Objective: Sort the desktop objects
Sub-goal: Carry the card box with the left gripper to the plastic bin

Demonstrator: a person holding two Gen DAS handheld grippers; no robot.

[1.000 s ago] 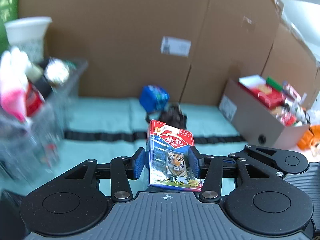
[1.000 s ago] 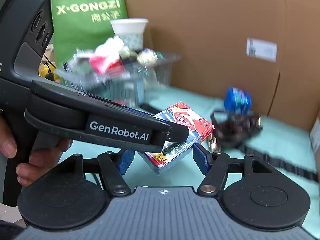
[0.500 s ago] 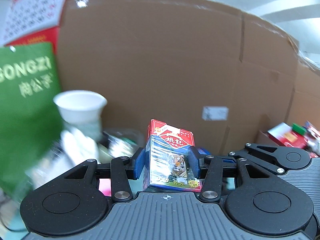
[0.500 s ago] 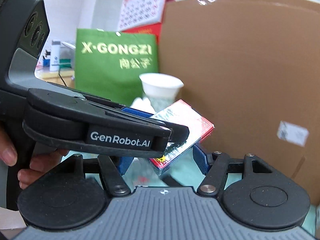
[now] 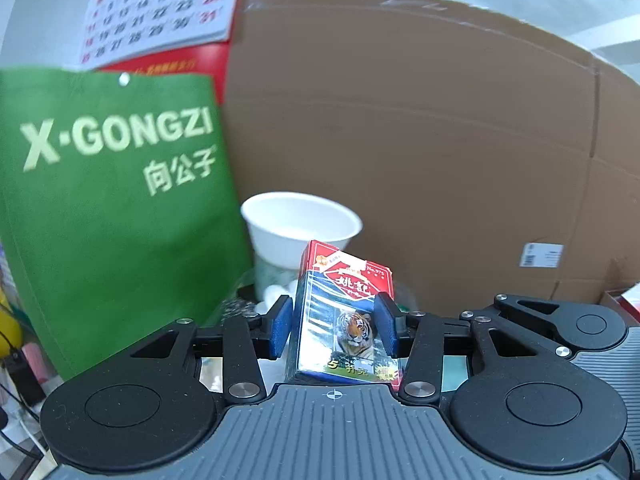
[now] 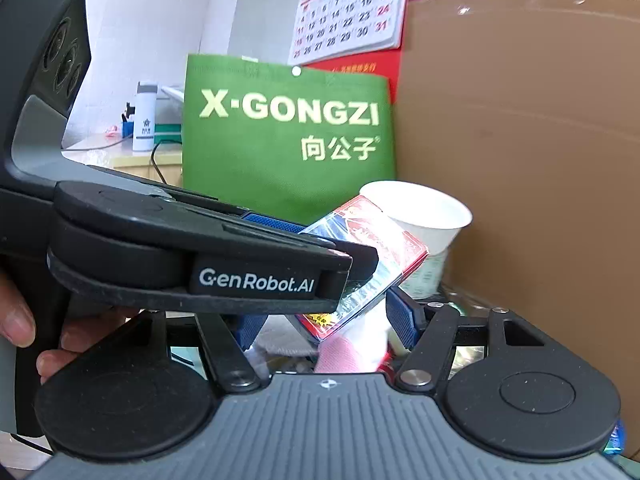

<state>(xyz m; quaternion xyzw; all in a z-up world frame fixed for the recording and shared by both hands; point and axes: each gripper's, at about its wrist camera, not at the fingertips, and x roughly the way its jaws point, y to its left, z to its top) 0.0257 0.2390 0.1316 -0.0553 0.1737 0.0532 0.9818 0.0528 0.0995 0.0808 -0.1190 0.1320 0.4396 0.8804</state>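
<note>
My left gripper (image 5: 334, 330) is shut on a red and blue playing card box (image 5: 344, 316) with a tiger picture, held upright in the air. In the right wrist view the same box (image 6: 368, 256) sits tilted in the left gripper's black body (image 6: 200, 256), which crosses in front. My right gripper (image 6: 326, 320) is open and empty; its blue pads (image 6: 400, 314) stand on either side below the box, not touching it. A white paper cup (image 5: 300, 236) stands just behind the box.
A green X-GONGZI bag (image 5: 108, 208) stands at the left, with a wall calendar (image 5: 156, 12) above it. A large cardboard box wall (image 5: 440, 160) fills the back and right. Pink and white items (image 6: 352, 352) lie in a clear bin below my right gripper.
Both grippers have lifted and swung left, from above the teal mat towards the green bag and paper cup. The card box stays gripped in my left gripper.
</note>
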